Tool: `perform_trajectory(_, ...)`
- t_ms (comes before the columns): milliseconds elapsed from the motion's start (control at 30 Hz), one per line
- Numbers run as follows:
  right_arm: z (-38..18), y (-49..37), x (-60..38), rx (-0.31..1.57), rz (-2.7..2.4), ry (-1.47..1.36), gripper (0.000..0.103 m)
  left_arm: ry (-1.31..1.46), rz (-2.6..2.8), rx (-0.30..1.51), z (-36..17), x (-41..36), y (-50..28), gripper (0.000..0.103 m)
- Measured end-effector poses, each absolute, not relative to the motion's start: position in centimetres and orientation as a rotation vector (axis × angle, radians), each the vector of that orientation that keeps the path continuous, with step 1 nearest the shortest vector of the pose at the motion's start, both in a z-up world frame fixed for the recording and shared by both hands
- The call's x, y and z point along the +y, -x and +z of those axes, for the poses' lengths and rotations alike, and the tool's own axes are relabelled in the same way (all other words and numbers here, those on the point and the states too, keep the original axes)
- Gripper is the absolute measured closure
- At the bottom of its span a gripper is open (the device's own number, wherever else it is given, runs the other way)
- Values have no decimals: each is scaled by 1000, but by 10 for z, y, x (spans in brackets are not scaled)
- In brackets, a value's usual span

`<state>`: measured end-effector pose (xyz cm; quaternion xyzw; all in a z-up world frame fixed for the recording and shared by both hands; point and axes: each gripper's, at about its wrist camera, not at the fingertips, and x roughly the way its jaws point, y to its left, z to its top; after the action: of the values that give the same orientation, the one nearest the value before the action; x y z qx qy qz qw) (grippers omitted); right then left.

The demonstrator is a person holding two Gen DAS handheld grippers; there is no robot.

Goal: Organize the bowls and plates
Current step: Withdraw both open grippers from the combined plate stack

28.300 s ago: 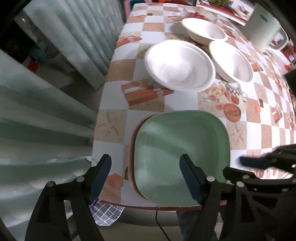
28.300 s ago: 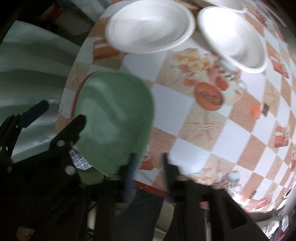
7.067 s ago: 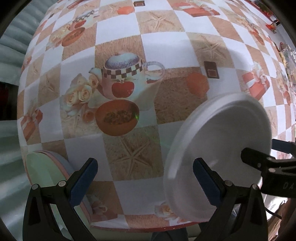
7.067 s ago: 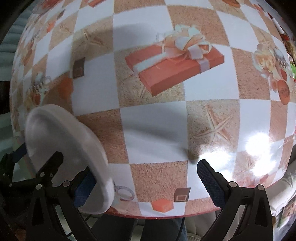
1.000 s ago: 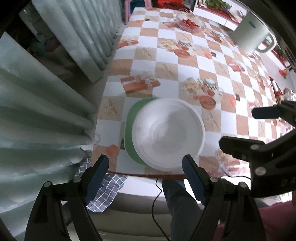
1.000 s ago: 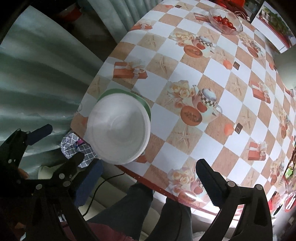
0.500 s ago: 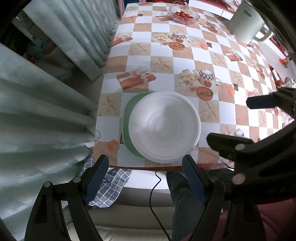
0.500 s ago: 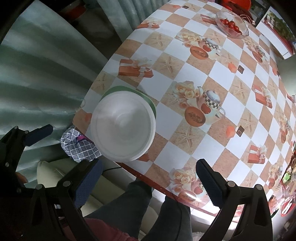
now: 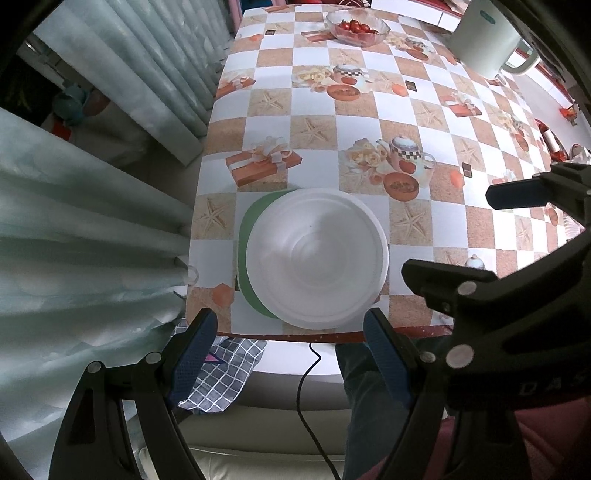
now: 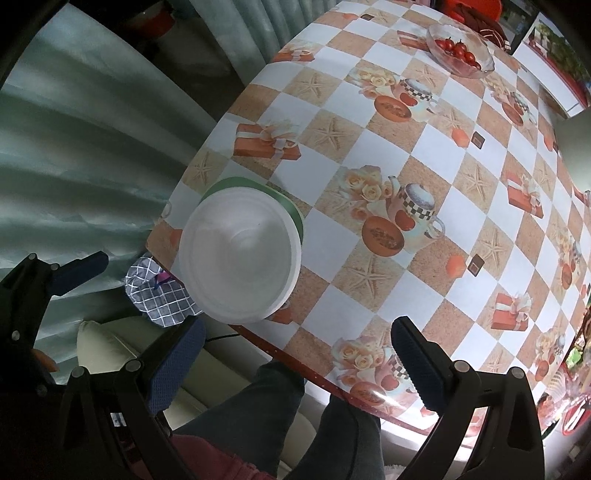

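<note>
hidden: green plate (image 9: 248, 236) mostly under bowls (image 9: 317, 258) | cut off: kettle (image 9: 484, 33) top | count of bowls: unclear

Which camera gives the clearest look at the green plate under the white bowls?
The left wrist view: the green plate shows a wide crescent along the left of the white bowls. The right wrist view shows only a thin green rim behind them.

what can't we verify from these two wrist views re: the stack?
- White bowl stack: bowl count unreadable in either view; seen from above, the rims merge.
- Green plate: mostly covered by the bowls; anything beneath it is hidden.
- White jug: top cut off by the left wrist view's edge.
</note>
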<state>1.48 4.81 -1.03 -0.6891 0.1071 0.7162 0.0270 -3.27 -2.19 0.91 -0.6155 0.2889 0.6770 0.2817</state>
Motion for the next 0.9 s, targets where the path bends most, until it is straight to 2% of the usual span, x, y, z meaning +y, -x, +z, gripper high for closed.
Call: perform_trajectory(900, -10, -17, 57, 356, 2214, 2123, 2, 1668, 1808, 806, 10, -12, 25, 19)
